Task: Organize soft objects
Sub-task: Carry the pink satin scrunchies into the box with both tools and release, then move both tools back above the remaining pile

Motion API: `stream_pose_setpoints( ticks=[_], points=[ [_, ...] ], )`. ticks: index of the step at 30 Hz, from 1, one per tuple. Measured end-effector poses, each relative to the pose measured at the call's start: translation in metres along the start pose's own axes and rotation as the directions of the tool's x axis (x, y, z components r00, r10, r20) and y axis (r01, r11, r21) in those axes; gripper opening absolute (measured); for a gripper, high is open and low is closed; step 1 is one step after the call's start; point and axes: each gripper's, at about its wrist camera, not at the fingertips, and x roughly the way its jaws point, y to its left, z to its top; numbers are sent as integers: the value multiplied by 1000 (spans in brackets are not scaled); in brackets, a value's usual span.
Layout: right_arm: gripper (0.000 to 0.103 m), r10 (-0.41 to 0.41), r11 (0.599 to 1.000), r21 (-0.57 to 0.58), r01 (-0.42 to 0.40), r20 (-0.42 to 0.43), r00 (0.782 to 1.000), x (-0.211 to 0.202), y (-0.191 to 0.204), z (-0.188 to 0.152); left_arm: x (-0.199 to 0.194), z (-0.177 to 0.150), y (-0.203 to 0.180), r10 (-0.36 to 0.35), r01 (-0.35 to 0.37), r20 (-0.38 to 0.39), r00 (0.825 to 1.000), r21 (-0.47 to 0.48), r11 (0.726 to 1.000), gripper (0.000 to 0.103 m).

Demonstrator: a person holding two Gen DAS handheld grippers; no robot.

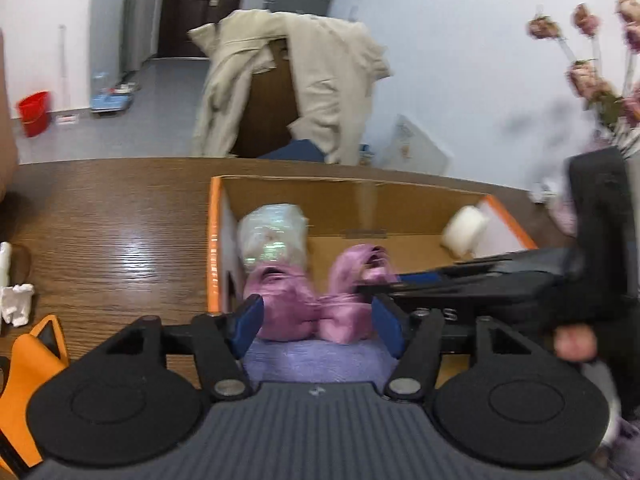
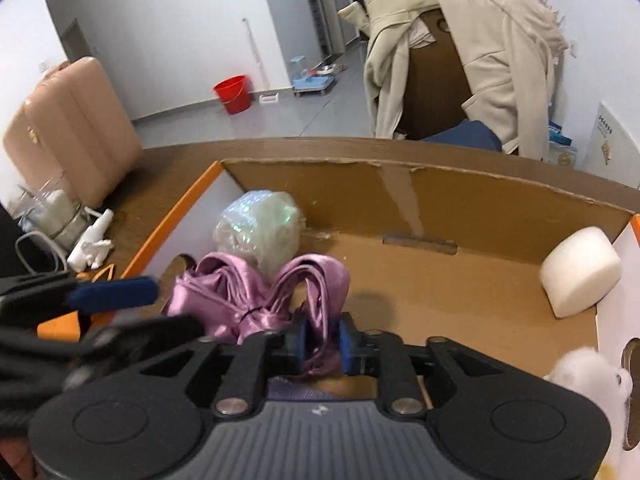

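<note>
Wood-grain bench (image 1: 112, 232), orange-edged cardboard box (image 2: 440, 184) centre frame. Right hand-held gripper (image 2: 322, 344) clamped on pink satin bow (image 2: 256, 284), low inside box; left hand-held gripper (image 1: 318, 320) spread wide around bow. Placing step; next: release, withdraw.

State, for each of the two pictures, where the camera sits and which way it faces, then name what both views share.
Left wrist: on the left gripper, facing forward into the cardboard box; its jaws open around the pink satin cloth; a fingertip shows.
Right wrist: on the right gripper, facing the same box; jaws shut on the cloth.
Shared: box, cloth, bubble-wrap bundle, white foam block, beige coat.
</note>
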Motion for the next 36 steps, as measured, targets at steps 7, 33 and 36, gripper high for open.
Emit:
stream_pose_setpoints(
  ticks=[7, 33, 36],
  points=[
    [43, -38, 999, -5, 39, 86, 996, -74, 4, -6, -70, 4, -17, 36, -36, 71, 997, 3, 999, 63],
    [84, 14, 981, -170, 94, 541, 841, -417, 4, -291, -330, -224, -174, 2, -130, 514, 858, 213, 968, 100],
    [84, -19, 987, -129, 101, 523, 852, -411, -2, -335, -327, -253, -181, -5, -110, 512, 859, 193, 975, 101]
  ],
)
